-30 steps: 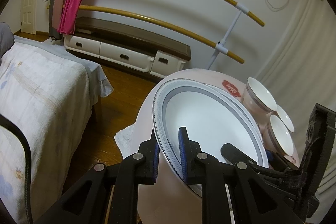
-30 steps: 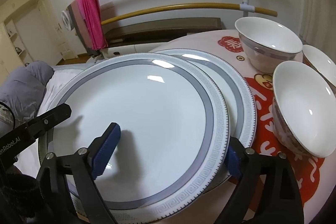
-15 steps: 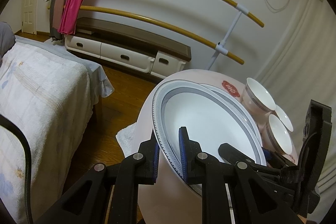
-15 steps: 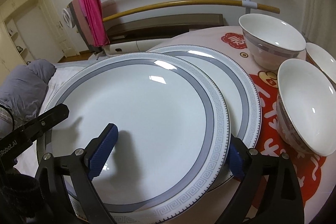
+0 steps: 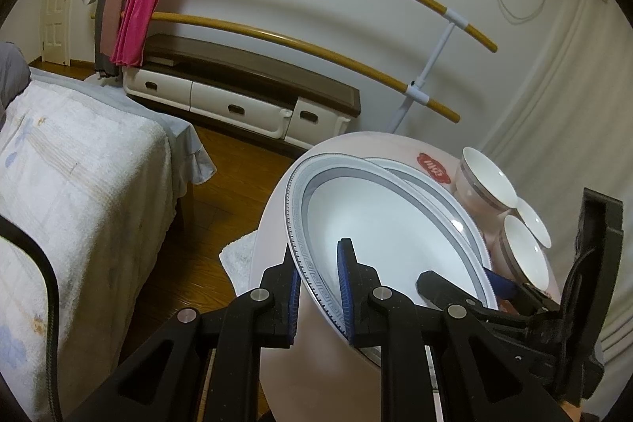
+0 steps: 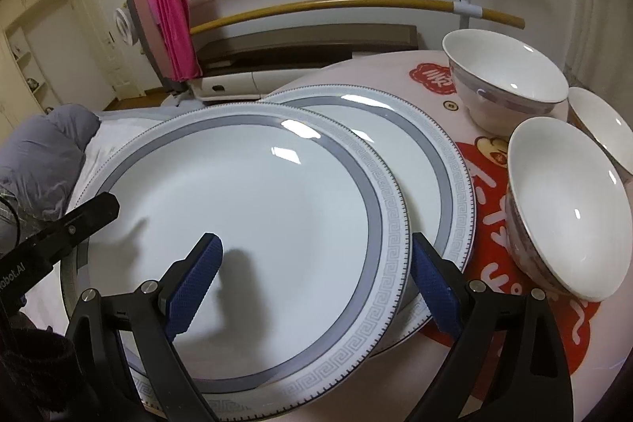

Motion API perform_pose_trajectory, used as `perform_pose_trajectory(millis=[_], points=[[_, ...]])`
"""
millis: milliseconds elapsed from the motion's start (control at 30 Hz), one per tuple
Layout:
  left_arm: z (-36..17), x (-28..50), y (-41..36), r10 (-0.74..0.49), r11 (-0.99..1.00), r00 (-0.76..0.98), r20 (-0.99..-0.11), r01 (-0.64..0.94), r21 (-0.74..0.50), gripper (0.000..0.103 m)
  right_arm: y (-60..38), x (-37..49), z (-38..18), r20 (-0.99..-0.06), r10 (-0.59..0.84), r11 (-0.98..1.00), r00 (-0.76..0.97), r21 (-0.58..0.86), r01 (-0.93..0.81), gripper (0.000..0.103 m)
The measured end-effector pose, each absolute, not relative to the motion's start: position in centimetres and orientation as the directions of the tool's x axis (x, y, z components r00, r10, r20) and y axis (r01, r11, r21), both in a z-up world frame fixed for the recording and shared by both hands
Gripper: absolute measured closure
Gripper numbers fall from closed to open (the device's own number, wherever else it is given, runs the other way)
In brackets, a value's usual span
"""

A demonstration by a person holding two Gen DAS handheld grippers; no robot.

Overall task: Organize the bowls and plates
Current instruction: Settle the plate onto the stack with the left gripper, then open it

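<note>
A white plate with a grey patterned rim (image 6: pixel 245 216) is held above the round table, overlapping a second matching plate (image 6: pixel 431 161) that lies on the table. My left gripper (image 5: pixel 318 287) is shut on the near plate's rim (image 5: pixel 304 260) at its left edge. My right gripper (image 6: pixel 312 287) is open, its jaws wide on either side of the same plate's right edge, one blue pad (image 6: pixel 194 279) above the plate face and the other (image 6: pixel 435 295) outside the rim. Three white bowls (image 6: pixel 506 82) (image 6: pixel 569 204) (image 6: pixel 601 121) stand to the right.
The round pinkish table (image 5: pixel 277 362) has a red printed mat (image 6: pixel 490 263). A bed (image 5: pixel 71 184) lies to the left over a wooden floor. A low cabinet (image 5: pixel 245 93) and a drying rack with a pink cloth (image 5: pixel 142 2) stand by the far wall.
The held plate has shifted a little left and toward me relative to the plate beneath, showing more of the lower plate. Both grippers keep their jaw positions.
</note>
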State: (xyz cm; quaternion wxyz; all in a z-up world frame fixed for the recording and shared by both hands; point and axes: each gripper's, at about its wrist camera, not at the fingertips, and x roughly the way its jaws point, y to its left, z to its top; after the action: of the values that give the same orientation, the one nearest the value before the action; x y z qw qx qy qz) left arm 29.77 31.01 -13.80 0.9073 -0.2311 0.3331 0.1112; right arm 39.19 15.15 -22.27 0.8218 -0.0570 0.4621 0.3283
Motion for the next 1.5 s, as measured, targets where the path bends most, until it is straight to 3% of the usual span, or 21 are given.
perform_pose_trajectory(millis=[267,1033,1500], points=[[-13.8,30.0,30.8,0.048,0.870,0.751,-0.659,-0.355,-0.341,0.089,14.7,38.3,-20.6,-0.779,0.456,0.793,0.430,0.137,-0.593,0.009],[-16.1,34.4,30.3,0.034,0.881,0.716,-0.697,-0.351,-0.318,0.089,10.7,39.9,-17.7,-0.723,0.463,0.829,0.513,0.148,-0.539,0.009],[-16.6,35.9,28.8,0.088,0.893,0.698,-0.711,-0.372,-0.255,0.088,8.0,40.9,-17.8,-0.717,0.460,0.850,0.523,0.184,-0.494,0.009]])
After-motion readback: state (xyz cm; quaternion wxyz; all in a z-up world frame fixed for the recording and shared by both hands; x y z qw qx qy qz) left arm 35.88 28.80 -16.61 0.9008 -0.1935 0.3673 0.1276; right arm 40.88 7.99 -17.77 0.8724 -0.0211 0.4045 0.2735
